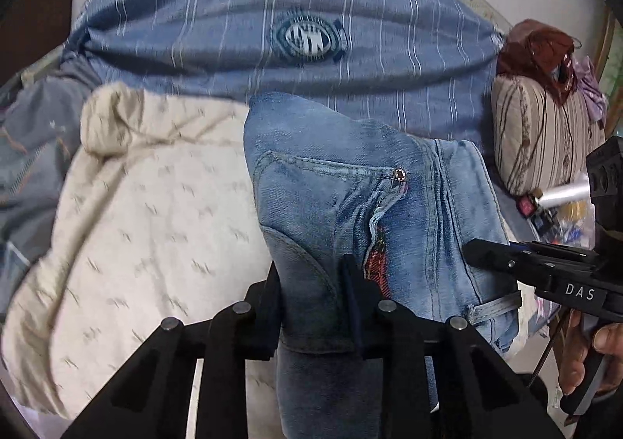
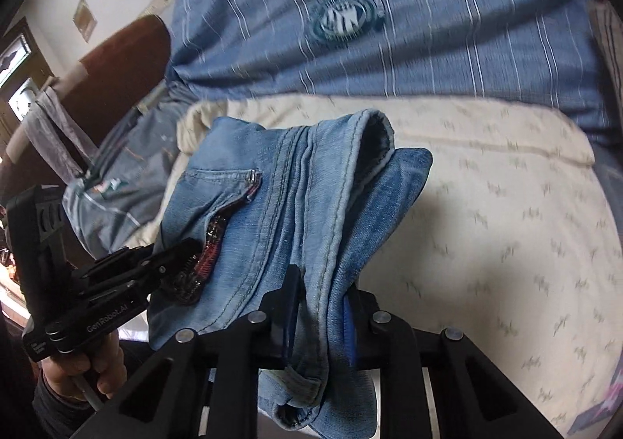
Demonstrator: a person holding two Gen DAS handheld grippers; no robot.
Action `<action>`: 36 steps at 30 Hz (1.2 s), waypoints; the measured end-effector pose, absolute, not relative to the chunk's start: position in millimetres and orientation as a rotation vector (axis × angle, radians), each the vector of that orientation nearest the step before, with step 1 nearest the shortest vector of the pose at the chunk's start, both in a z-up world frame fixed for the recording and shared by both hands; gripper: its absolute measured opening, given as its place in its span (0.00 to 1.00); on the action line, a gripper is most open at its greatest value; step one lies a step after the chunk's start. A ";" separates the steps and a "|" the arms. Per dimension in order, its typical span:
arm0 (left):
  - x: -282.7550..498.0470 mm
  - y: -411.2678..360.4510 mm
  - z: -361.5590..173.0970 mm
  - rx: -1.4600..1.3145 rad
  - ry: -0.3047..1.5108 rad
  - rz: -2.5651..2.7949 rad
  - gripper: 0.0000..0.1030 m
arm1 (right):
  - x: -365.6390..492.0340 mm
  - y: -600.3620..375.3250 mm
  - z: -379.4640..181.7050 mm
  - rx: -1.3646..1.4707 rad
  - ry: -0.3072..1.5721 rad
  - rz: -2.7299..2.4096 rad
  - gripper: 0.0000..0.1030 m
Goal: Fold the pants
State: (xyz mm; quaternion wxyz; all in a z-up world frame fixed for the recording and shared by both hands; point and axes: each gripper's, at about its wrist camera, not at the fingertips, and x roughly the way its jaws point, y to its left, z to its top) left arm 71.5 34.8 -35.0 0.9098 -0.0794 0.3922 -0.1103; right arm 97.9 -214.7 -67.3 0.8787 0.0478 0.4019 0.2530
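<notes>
Light blue denim pants [image 1: 350, 197] hang bunched between my two grippers, held above a cream blanket [image 1: 155, 213]. A pocket with a zipper and a red embroidered patch [image 1: 377, 256] faces the left wrist camera. My left gripper [image 1: 313, 283] is shut on a fold of the denim. My right gripper [image 2: 323, 295] is shut on the waistband edge of the pants [image 2: 303, 189]. In the left wrist view the right gripper [image 1: 479, 250] reaches in from the right, touching the denim. In the right wrist view the left gripper [image 2: 183, 252] grips the pants from the left.
A blue striped sheet with a round logo [image 1: 307, 36] covers the bed behind. A striped pillow [image 1: 541, 135] with clothes on it lies at right, with small items beside it. A brown headboard [image 2: 124, 57] and grey cloth [image 2: 50, 143] are at left.
</notes>
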 end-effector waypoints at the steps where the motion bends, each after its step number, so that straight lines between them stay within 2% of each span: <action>1: 75.5 36.5 -29.5 -0.160 0.800 -0.224 0.28 | 100.6 -213.7 -61.5 0.102 0.828 0.533 0.18; 8: 104.7 44.0 -21.7 -0.151 0.788 -0.201 0.28 | 129.2 -204.0 -46.0 0.119 0.808 0.547 0.18; 18: 141.5 44.1 -92.8 -0.194 0.934 -0.169 0.32 | 180.8 -198.3 -113.5 0.171 0.939 0.519 0.19; 19: 144.6 43.7 -105.4 -0.194 0.964 -0.152 0.37 | 185.5 -198.8 -125.6 0.182 0.962 0.506 0.21; 20: 144.4 44.2 -113.2 -0.186 0.965 -0.127 0.48 | 189.1 -199.2 -134.9 0.187 0.981 0.493 0.24; 22: 139.2 48.2 -110.9 -0.179 0.926 -0.088 0.62 | 191.0 -199.4 -146.4 0.167 0.990 0.454 0.39; 24: 134.0 50.6 -102.1 -0.168 0.927 -0.097 0.63 | 184.9 -201.2 -139.5 0.154 0.970 0.452 0.45; 31: 98.1 52.7 -74.8 -0.151 0.837 -0.080 0.67 | 135.3 -200.8 -95.7 0.111 0.820 0.471 0.46; 36: 99.6 41.9 -103.9 -0.094 0.907 -0.067 0.72 | 130.2 -186.2 -128.6 0.059 0.883 0.444 0.55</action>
